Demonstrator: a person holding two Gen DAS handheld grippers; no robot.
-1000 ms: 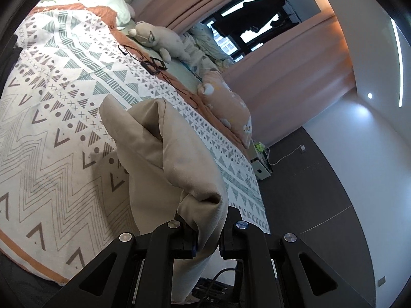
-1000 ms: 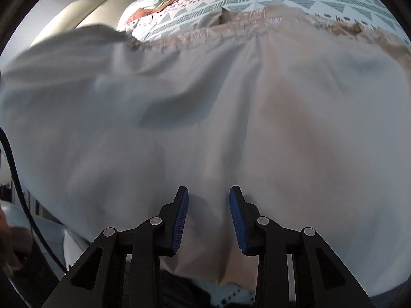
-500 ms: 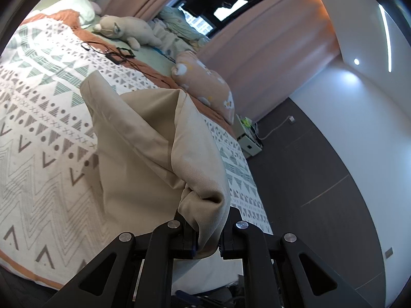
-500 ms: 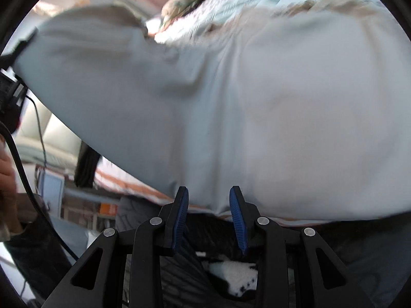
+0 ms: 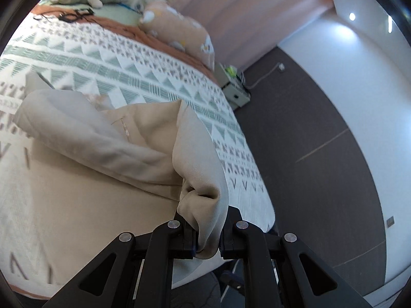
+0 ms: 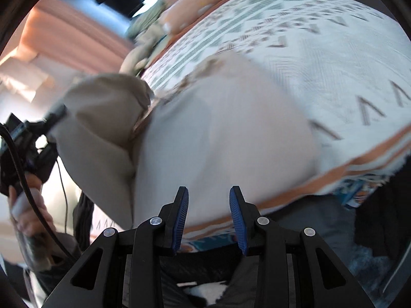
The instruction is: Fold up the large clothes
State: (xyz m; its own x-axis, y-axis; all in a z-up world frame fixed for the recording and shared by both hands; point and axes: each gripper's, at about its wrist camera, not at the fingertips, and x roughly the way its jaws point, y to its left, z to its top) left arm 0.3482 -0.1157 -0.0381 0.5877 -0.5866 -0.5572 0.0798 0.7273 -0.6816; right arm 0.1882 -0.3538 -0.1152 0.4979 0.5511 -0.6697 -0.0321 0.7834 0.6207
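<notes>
The beige garment (image 5: 77, 179) looks like thin, soft woven cloth: light, limp, quick to sag and bunch, so it should be taken by an edge or corner, where doubled fabric gives the pads something to bite. It lies on the patterned bedspread (image 5: 143, 77), spread ahead and to the left of the left claw (image 5: 206, 241), with one part lifted and folded back over itself. That claw is closed tight on a gathered wad of the cloth, which bulges up between its jaws and drapes over them. The right claw (image 6: 209, 218) stands partly open with nothing between its blue pads (image 6: 181, 213); the garment (image 6: 218, 128) lies just ahead of it near the bed's edge, apparently not touched, though motion blur makes that hard to confirm
</notes>
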